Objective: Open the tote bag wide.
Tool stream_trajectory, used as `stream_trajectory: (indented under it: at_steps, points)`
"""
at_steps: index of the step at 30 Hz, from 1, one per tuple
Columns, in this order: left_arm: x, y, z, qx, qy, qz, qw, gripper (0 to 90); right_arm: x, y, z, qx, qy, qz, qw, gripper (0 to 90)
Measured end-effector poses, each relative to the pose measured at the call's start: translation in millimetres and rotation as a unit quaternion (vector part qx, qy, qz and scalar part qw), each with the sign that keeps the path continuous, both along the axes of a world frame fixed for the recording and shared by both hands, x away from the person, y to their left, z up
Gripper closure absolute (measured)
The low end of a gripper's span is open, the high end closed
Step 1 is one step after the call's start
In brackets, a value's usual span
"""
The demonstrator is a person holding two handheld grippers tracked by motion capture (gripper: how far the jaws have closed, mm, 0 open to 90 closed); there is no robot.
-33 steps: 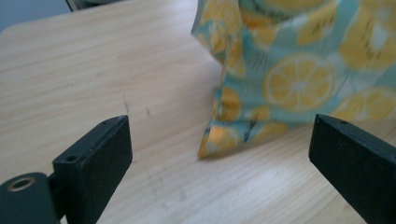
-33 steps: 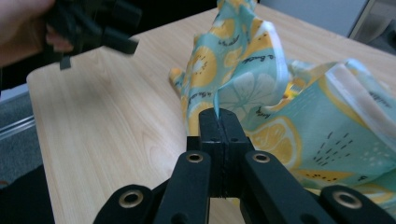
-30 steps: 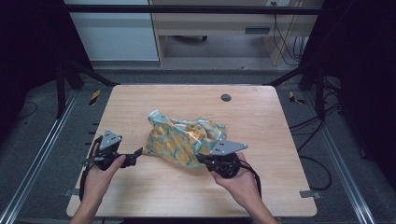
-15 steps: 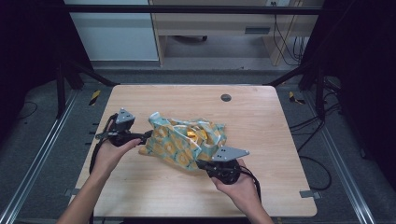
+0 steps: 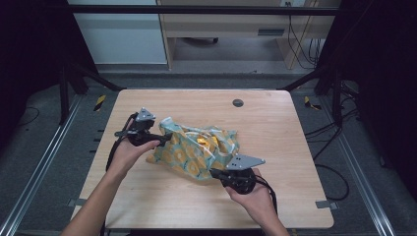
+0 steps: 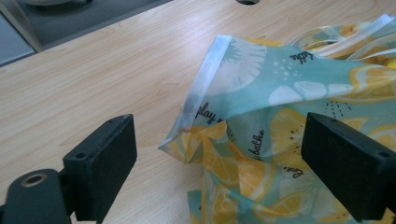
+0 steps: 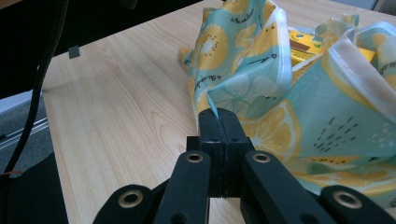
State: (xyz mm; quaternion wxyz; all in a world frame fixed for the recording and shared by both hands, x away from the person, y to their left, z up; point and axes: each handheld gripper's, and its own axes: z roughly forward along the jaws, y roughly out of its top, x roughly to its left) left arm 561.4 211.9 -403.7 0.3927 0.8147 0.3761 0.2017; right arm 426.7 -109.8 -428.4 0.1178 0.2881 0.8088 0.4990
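bag (image 5: pixel 196 150): teal lemon-print, crumpled mid-table (image 5: pixel 275 128), something yellow inside | my left gripper (image 5: pixel 164 137): jaws spread wide at the bag's left end, its white-edged corner between them, unpinched | my right gripper (image 5: pixel 215 173): jaws clenched on a fold of the bag's near edge | both my hands near side

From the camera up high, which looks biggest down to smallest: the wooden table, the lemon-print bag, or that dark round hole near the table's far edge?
1. The table, by far the largest.
2. The lemon-print bag, crumpled near the middle.
3. The dark round hole, a small spot near the far edge.
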Motion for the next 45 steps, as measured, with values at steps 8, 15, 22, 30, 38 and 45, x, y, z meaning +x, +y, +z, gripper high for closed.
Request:
stream_trajectory:
  at_steps: [8,15,22,30,38,45]
  points:
    - [0.3,-7.5,-1.8,0.018,0.007,-0.031,0.9993,40.7,0.2,-3.9,-1.6,0.003,0.003,-0.002,1.0000,90.0]
    - [-5.4,-7.8,-2.5,0.025,0.013,-0.041,0.9988,78.7,0.0,-4.6,-1.3,0.005,0.002,-0.005,1.0000,90.0]
    - [-11.1,-2.9,-3.2,0.017,0.004,-0.031,0.9994,90.0,0.2,-7.9,0.0,0.007,0.001,-0.009,0.9999,90.0]
    - [-49.8,7.5,0.1,-0.001,-0.032,-0.040,0.9987,90.0,-7.7,-16.6,6.9,0.006,-0.012,-0.021,0.9997,90.0]
    - [-92.4,17.9,1.3,-0.026,-0.054,-0.062,0.9963,90.0,-17.2,-31.5,-1.6,-0.012,-0.006,-0.026,0.9996,90.0]
    - [-122.0,26.9,-2.7,-0.043,-0.065,-0.077,0.9940,90.0,-20.8,-41.2,-11.0,-0.022,0.005,-0.026,0.9994,89.3]
